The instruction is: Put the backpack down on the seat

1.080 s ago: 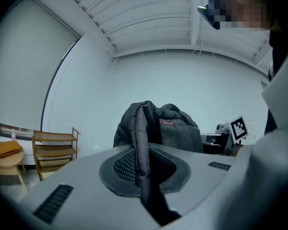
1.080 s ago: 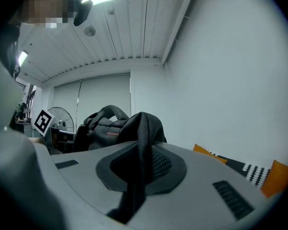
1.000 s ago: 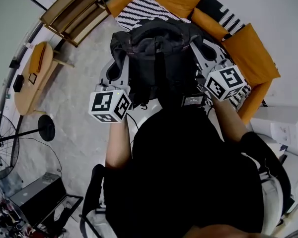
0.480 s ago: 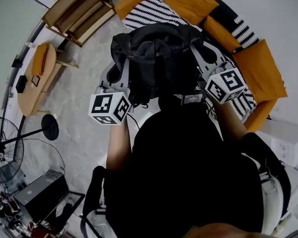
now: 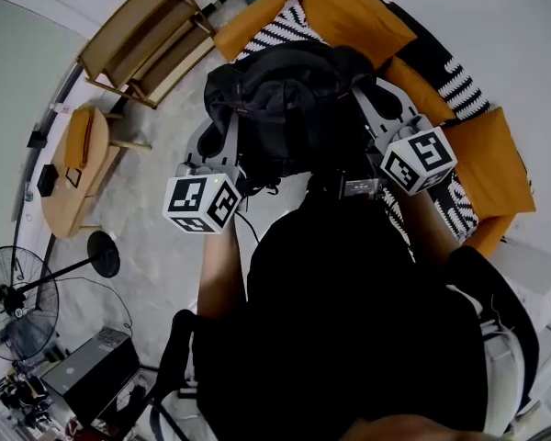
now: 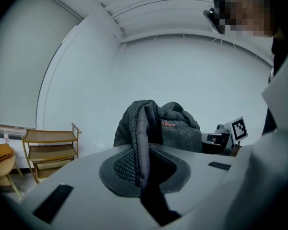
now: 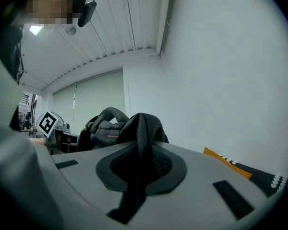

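A dark grey backpack hangs in the air in front of the person, held up by its two shoulder straps. My left gripper is shut on the left strap, which runs down between its pads. On the other side, my right gripper is shut on the right strap. The backpack's body bulges beyond the jaws in both gripper views. Just past it lies the sofa's black-and-white striped seat with orange cushions.
A wooden shelf unit stands left of the sofa. A round wooden side table, a floor fan and a black case sit on the grey floor at left. More orange cushions line the sofa's right end.
The backpack stays held by both grippers. The sofa and the shelf have slid slightly up and right in the head view; the fan shows more at lower left.
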`<action>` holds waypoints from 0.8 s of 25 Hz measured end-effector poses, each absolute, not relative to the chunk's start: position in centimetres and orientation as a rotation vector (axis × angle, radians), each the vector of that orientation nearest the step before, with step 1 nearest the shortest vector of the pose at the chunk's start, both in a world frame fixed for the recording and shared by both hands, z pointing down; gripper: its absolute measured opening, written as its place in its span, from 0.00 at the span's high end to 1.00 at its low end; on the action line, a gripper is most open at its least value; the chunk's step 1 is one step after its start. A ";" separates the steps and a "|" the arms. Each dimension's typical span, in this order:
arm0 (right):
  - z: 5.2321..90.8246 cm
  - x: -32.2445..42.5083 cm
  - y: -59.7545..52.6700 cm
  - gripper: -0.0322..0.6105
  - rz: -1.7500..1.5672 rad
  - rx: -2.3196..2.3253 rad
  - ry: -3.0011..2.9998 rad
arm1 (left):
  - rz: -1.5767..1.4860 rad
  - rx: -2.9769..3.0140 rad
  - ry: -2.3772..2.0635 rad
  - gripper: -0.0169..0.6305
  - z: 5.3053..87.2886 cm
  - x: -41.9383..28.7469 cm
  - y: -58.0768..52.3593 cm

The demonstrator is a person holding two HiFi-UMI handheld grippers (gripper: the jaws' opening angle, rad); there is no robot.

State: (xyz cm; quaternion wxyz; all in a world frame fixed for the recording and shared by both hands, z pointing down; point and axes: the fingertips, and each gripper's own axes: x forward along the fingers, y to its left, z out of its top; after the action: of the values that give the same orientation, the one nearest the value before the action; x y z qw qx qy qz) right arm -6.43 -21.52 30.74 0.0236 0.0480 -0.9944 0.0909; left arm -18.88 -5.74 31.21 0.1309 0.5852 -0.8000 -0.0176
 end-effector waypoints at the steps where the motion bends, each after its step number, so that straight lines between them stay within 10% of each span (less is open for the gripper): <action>1: 30.9 -7.0 -22.3 0.88 0.282 0.150 -3.083 | -0.048 1.703 -2.324 0.91 31.4 -19.5 -6.6; 20: 32.5 -17.5 -32.2 0.88 0.384 0.247 -3.072 | -0.049 1.756 -2.228 0.91 33.4 -31.4 -17.3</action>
State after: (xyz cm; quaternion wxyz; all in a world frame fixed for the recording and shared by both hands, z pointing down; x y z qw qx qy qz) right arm -17.52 -32.20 32.45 0.0178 0.0794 -0.9890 0.1236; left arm -31.44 -17.35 33.43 0.1514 0.6118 -0.7762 -0.0170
